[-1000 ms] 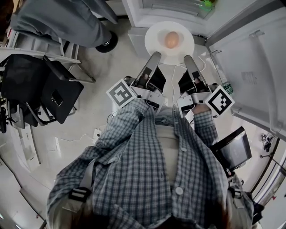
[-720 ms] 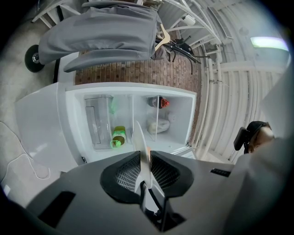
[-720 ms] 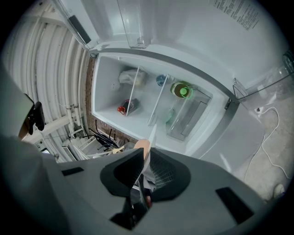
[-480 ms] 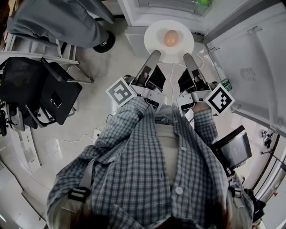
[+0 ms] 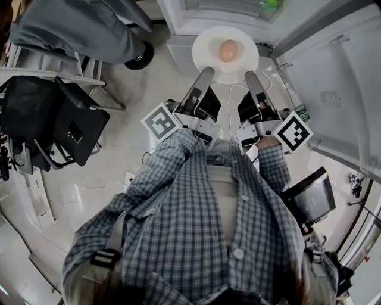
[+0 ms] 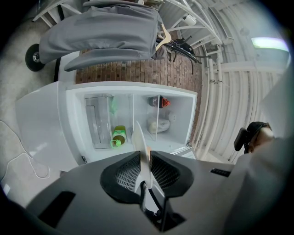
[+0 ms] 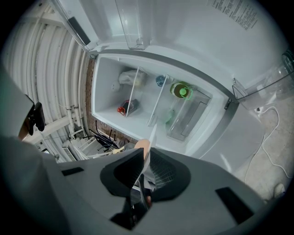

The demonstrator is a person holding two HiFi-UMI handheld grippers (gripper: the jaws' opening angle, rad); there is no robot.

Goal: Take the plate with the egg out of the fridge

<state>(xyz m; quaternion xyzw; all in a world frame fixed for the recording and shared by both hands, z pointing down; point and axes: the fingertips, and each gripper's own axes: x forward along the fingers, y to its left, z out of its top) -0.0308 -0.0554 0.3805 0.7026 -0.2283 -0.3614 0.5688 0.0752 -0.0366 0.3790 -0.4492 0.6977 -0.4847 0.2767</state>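
Note:
In the head view a white plate (image 5: 214, 64) with a brown egg (image 5: 227, 50) on it hangs level over the floor, in front of the open fridge (image 5: 226, 12). My left gripper (image 5: 205, 72) is shut on the plate's near-left rim and my right gripper (image 5: 250, 76) on its near-right rim. The left gripper view shows the plate (image 6: 139, 137) edge-on, pinched between the left gripper's (image 6: 145, 165) pads. The right gripper view also shows the plate's edge (image 7: 152, 131), with the egg (image 7: 144, 146) beside it, clamped in the right gripper (image 7: 144, 167).
The fridge door (image 5: 333, 89) stands open at the right, with a bottle (image 5: 302, 114) near its foot. Another person's grey trouser leg (image 5: 83, 27) and black shoe (image 5: 143, 58) are at the upper left. Black folded chairs (image 5: 59, 122) are at the left. A green bottle (image 6: 118, 136) lies inside the fridge.

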